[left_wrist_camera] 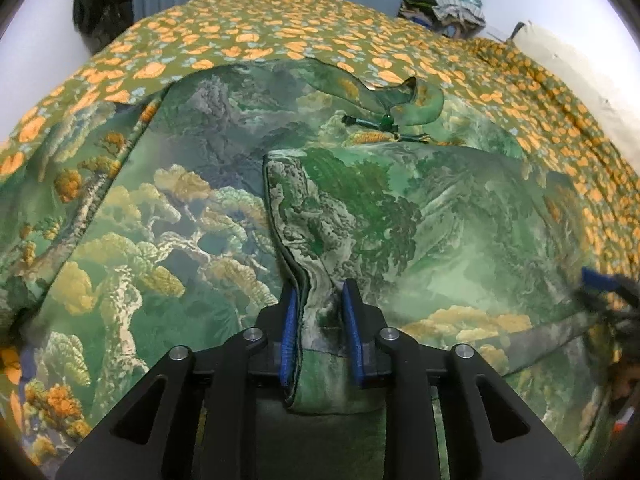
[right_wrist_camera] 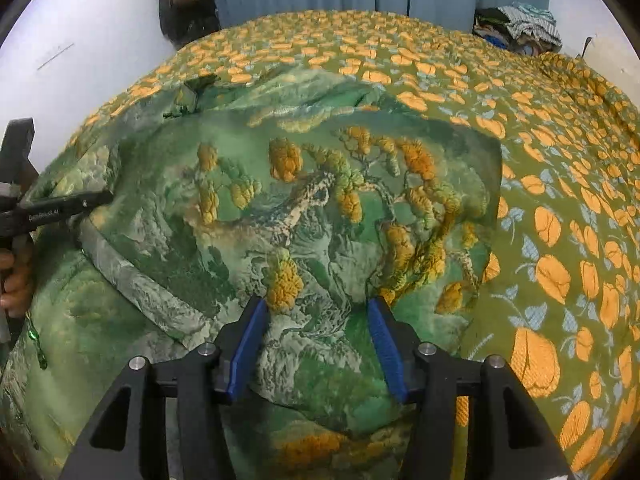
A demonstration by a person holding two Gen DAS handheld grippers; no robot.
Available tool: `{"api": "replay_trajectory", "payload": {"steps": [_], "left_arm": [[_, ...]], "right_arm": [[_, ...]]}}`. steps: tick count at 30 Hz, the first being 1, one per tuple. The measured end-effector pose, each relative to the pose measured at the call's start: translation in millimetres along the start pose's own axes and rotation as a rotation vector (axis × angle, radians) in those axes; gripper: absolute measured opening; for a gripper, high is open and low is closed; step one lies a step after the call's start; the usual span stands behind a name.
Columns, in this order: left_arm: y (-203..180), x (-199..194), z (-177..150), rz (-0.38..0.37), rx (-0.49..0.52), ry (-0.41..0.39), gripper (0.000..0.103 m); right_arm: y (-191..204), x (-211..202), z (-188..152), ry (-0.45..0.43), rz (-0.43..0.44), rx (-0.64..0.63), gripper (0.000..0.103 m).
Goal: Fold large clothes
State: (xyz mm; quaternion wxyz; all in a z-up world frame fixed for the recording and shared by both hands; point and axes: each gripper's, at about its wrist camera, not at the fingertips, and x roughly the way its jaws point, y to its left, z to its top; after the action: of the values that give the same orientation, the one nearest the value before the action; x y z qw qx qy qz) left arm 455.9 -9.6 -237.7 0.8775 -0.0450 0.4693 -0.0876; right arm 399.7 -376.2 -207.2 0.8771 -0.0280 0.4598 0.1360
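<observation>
left tongs (left_wrist_camera: 320,320) pinching a folded edge of the green landscape-print garment (left_wrist_camera: 360,216) | right tongs (right_wrist_camera: 318,344) spread over the garment, gripping nothing | garment spread ahead of both tongs on the floral bed cover (right_wrist_camera: 560,208)

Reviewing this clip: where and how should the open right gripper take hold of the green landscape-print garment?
Right gripper best pinches the garment at its right-hand edge, coming in from over the floral bedspread. That edge lies flat and exposed, probably easy to slide a finger under.
</observation>
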Motion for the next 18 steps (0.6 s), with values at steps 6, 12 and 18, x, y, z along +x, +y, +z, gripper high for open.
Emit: {"api": "replay_trajectory", "payload": {"steps": [6,12,18], "left_arm": [[9,-2,-4,-0.008,-0.048,-0.010,0.060],[6,1,-9,0.102,-0.057,-0.034,0.094],[11,7,-9,0.158,-0.093,-0.030,0.103]], "right_arm": [[-91,-63,-30,-0.087,-0.092,0.194,0.089],[-202,-9,-79,-0.017,-0.218,0.367,0.091],[-186,-4,-72,-0.006,-0.296,0.288,0.096]]}}
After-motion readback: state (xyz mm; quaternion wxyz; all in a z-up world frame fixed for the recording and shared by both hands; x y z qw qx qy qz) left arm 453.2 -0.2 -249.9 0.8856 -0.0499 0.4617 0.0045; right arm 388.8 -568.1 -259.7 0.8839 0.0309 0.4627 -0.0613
